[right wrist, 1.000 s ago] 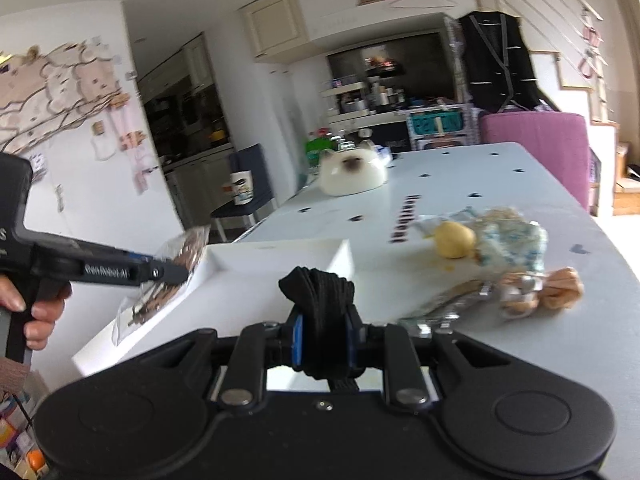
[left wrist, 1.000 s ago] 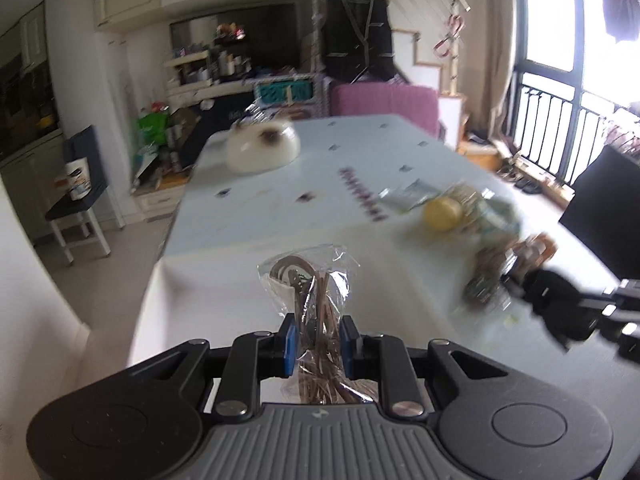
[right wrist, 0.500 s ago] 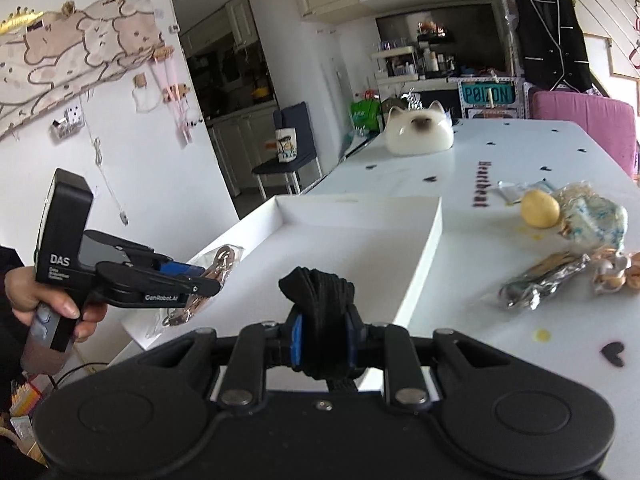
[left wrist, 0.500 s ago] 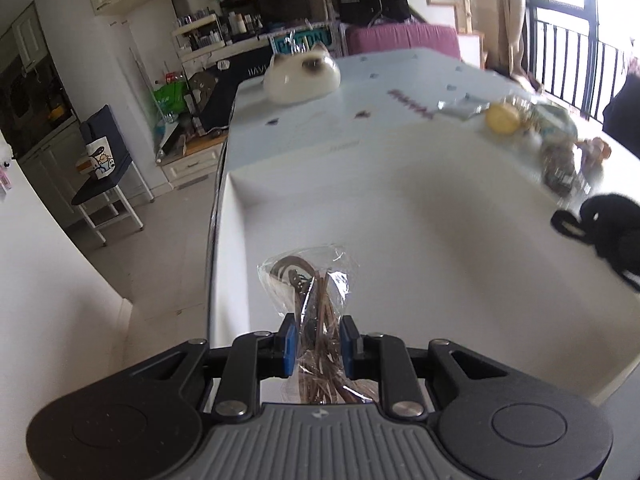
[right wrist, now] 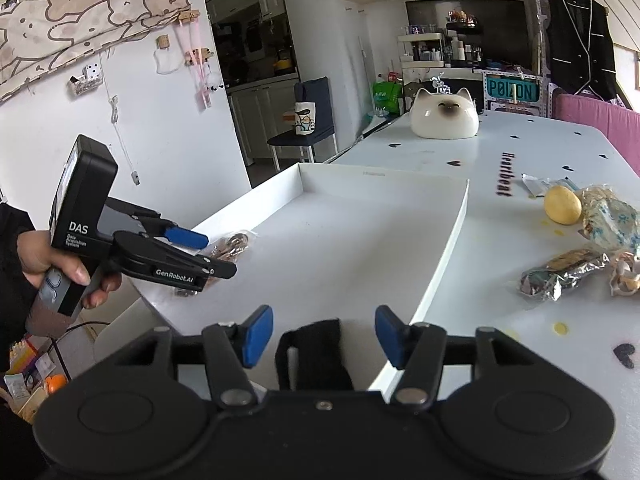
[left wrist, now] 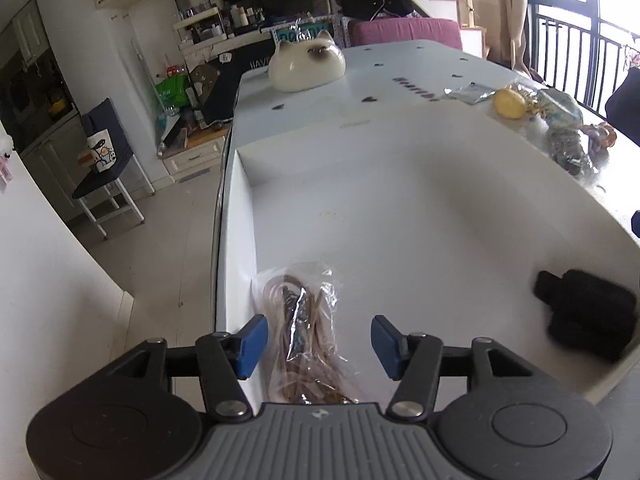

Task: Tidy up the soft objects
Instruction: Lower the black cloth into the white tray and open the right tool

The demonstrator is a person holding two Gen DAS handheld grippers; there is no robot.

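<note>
A clear bag of brown cords [left wrist: 300, 316] lies on the floor of the white tray [left wrist: 240, 216], close to its left wall. My left gripper [left wrist: 319, 340] is opening, and its blue pads stand apart on either side of the bag without touching it. In the right wrist view the left gripper [right wrist: 212, 254] hovers over the bag [right wrist: 232, 244] at the tray's left edge [right wrist: 460, 224]. A black fabric bundle [right wrist: 314, 354] sits between the pads of my right gripper [right wrist: 324, 336], which is also opening and does not press on it. The bundle [left wrist: 584, 316] rests in the tray's near right corner.
A white cat-shaped ornament [right wrist: 445, 120] stands at the far end of the table. Right of the tray lie a yellow ball [right wrist: 562, 210], a foil packet [right wrist: 560, 276] and several wrapped items. A chair [left wrist: 104, 168] stands on the floor to the left.
Both grippers moved over the tray and lowered. Each then opened: the left let go of the cord bag, the right let go of the black bundle, and both items now lie in the tray.
</note>
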